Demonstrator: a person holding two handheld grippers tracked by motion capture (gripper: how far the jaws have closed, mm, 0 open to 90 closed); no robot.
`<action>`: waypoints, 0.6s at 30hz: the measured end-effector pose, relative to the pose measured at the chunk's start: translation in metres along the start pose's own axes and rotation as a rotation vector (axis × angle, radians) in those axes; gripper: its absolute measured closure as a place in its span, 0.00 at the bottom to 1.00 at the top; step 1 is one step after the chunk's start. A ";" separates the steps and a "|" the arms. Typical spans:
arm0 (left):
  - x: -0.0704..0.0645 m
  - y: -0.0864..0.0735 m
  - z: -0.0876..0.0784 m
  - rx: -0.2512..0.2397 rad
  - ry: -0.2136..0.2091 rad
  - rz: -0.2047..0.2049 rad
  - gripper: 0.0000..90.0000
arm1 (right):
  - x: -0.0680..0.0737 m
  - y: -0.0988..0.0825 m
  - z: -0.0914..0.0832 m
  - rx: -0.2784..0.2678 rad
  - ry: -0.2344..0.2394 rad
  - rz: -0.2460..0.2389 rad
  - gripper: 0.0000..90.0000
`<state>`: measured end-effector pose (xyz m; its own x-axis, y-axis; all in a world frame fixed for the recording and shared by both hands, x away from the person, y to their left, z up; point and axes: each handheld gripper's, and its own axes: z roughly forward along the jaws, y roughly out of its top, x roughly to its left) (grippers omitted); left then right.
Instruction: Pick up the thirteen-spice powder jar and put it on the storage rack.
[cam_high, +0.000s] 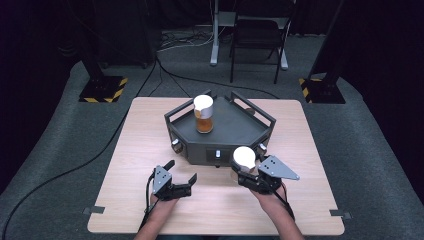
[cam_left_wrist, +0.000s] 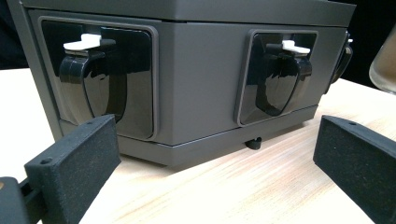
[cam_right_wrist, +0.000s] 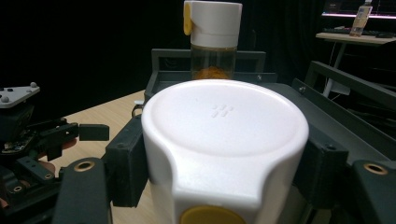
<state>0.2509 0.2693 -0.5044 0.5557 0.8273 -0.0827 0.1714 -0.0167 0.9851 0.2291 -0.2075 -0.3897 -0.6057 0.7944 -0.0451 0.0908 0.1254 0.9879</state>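
landmark: dark grey tray unit (cam_high: 235, 131) on the wooden table (cam_high: 135, 165); I place everything against it.
right gripper (cam_high: 248, 176): I see it just off the unit's near-right corner, clamped on a white-capped jar (cam_high: 244, 158). In the right gripper view both pads sit flush on the sides of the cap (cam_right_wrist: 225, 140), one each side.
held jar: upright, cap up, just in front of the unit's front face and touching nothing but the pads as far as I can tell. Yellow round mark (cam_right_wrist: 212, 217) low on the cap's near side. The jar's body is hidden below the cap, so I cannot read its contents.
left gripper (cam_high: 180, 172): in front of the unit's near-left face, jaws spread wide, nothing between them. In the left gripper view the two pads (cam_left_wrist: 79, 163) frame that face from either side and stay clear of it.
second jar (cam_high: 203, 114): stands upright on the unit's deck, toward the back-left, white cap, amber contents at the bottom. Well apart from the held jar; in the right gripper view it rises straight behind the held cap (cam_right_wrist: 213, 39).
unit front: two recessed black latches with white tabs (cam_left_wrist: 93, 77) on the faces turned toward the left gripper; a small foot (cam_left_wrist: 253, 143) under its edge.
hands: the person's forearms come in from the near table edge, one behind each gripper.
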 end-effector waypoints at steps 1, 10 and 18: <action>0.000 0.000 0.000 0.000 0.000 0.000 0.00 | 0.000 0.001 0.000 0.000 -0.002 -0.004 0.33; 0.000 0.000 0.000 0.000 0.001 0.002 0.00 | 0.001 0.017 0.004 -0.011 0.000 -0.008 0.33; 0.000 0.000 0.001 0.000 0.002 -0.004 0.00 | 0.002 0.029 0.010 -0.019 -0.003 -0.003 0.33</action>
<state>0.2517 0.2689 -0.5045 0.5537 0.8283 -0.0862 0.1733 -0.0134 0.9848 0.2384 -0.1962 -0.3624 -0.6037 0.7957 -0.0483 0.0740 0.1162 0.9905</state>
